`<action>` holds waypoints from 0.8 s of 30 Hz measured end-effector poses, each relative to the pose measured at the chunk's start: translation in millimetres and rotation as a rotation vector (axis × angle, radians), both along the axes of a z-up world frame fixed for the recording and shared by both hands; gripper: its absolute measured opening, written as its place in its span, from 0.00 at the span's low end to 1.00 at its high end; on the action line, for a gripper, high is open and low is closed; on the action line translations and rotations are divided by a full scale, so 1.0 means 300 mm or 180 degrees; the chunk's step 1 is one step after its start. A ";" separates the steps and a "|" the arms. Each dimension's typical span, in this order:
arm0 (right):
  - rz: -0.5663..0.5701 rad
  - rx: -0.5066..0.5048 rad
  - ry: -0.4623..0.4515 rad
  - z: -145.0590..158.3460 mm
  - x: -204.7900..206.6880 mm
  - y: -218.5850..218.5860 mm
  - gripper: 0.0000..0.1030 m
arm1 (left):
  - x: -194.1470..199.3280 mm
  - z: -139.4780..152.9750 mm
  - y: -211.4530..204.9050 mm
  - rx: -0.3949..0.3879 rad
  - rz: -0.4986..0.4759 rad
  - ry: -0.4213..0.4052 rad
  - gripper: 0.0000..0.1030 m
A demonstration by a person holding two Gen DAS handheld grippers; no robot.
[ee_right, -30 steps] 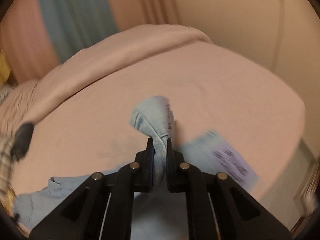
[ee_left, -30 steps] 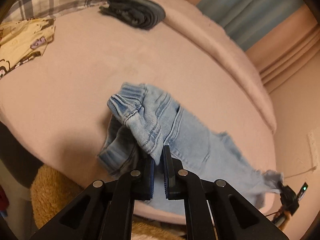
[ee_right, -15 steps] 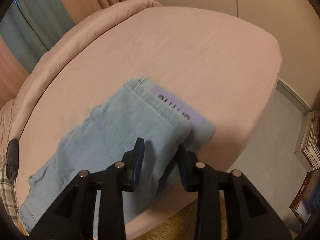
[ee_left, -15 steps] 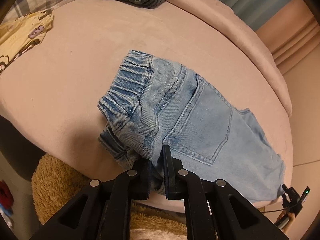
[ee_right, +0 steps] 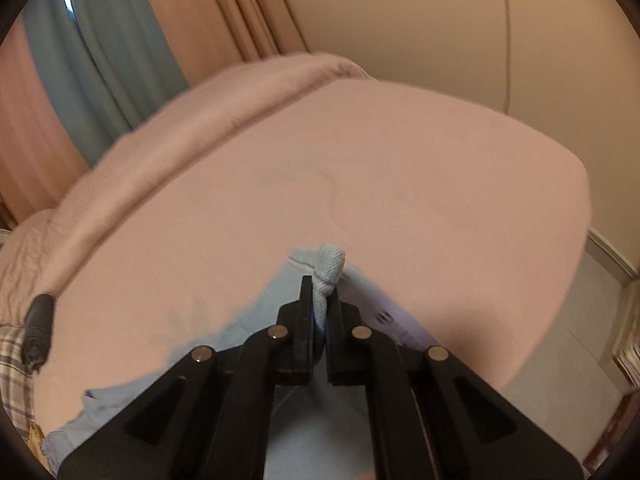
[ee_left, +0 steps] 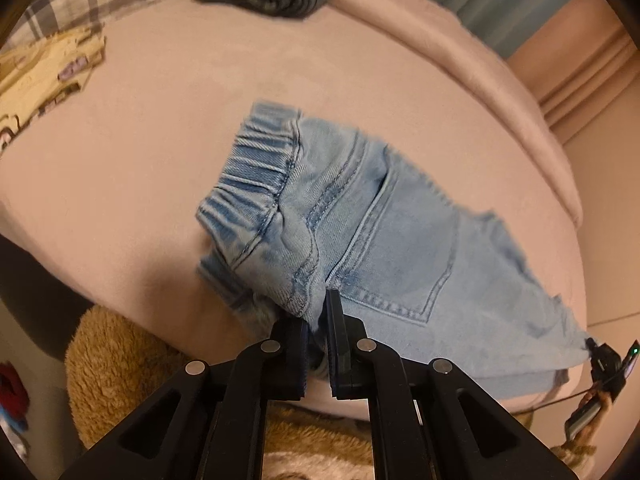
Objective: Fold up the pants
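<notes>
Pants point(ee_left: 384, 240) lie along the bed's point(ee_left: 160, 140) near edge — far side bare. Left tool point(ee_left: 318, 320) and right tool point(ee_right: 320, 300) both pinch denim. Purple label point(ee_right: 384, 316) unreadable.

- The right gripper point(ee_right: 319, 300) is closed on a bunched fold of the light blue pants point(ee_right: 328, 268).
- The pants lie on the pink bed point(ee_right: 360, 168).
- A dark rolled garment point(ee_right: 38, 330) lies at the left edge.
</notes>
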State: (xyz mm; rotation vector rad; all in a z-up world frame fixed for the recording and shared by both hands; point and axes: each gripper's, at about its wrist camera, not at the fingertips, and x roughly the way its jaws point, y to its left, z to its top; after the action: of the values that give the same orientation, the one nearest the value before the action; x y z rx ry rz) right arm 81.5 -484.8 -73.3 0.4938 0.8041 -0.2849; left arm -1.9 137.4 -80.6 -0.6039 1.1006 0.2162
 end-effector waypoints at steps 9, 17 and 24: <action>-0.0181 0.0307 0.0440 -0.198 -0.089 -0.088 0.05 | -0.005 0.007 0.017 -0.0050 0.0024 0.0083 0.09; -0.0158 0.0213 0.0572 -0.154 -0.130 -0.085 0.12 | -0.035 0.066 0.083 -0.0159 0.0143 0.0044 0.21; -0.0179 0.0085 0.0569 -0.145 -0.180 -0.068 0.09 | -0.071 0.054 0.125 -0.0050 0.0335 -0.0047 0.10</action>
State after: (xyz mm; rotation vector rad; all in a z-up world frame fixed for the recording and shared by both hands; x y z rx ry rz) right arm 27.6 -505.2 -116.9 0.5215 0.9697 -0.3747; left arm -23.3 174.8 -64.5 -0.6771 1.0580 0.2938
